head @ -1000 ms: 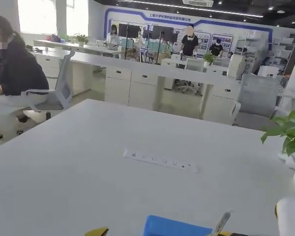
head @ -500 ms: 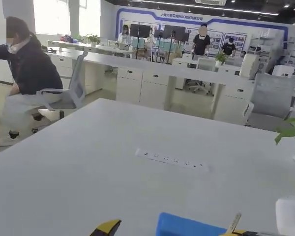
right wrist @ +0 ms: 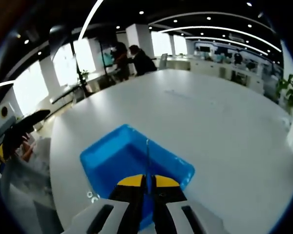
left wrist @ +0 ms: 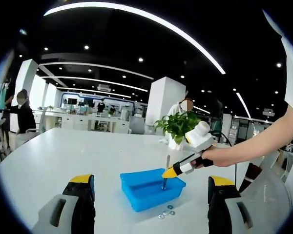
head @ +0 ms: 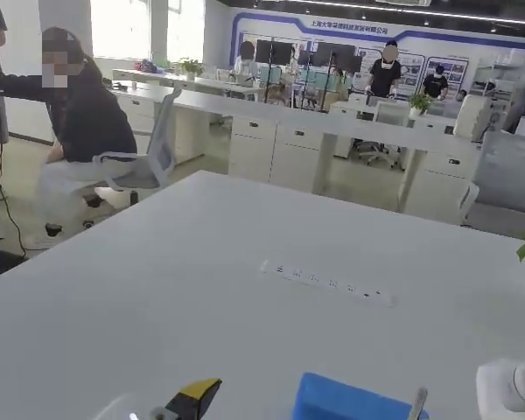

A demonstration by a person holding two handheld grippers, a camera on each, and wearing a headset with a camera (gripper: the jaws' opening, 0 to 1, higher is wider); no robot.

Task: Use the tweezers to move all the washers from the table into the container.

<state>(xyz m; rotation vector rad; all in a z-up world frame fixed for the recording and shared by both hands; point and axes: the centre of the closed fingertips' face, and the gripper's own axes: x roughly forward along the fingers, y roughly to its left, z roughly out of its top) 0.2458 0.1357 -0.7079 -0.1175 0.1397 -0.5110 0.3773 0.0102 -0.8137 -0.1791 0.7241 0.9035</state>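
A blue container (left wrist: 149, 190) stands on the white table (head: 201, 289); its far rim (head: 359, 404) shows at the bottom of the head view. Several small washers (left wrist: 165, 212) lie on the table just in front of it, also seen beside the container (right wrist: 122, 161) as washers (right wrist: 91, 196). My right gripper (right wrist: 147, 179) is shut on the tweezers (right wrist: 147, 156), whose tips point down into the container. From the left gripper view, that right gripper (left wrist: 170, 171) hovers over the container with the tweezers (left wrist: 165, 175). My left gripper (left wrist: 150, 179) is open, its jaws either side of the container.
A power strip (head: 328, 283) lies mid-table beyond the container. A potted plant (left wrist: 178, 124) stands at the table's far edge in the left gripper view. A person sits on a chair (head: 140, 166) off the table's left side.
The head camera has turned left, so the table, container and power strip have slid right in the picture. A yellow jaw tip shows a little more at the bottom.
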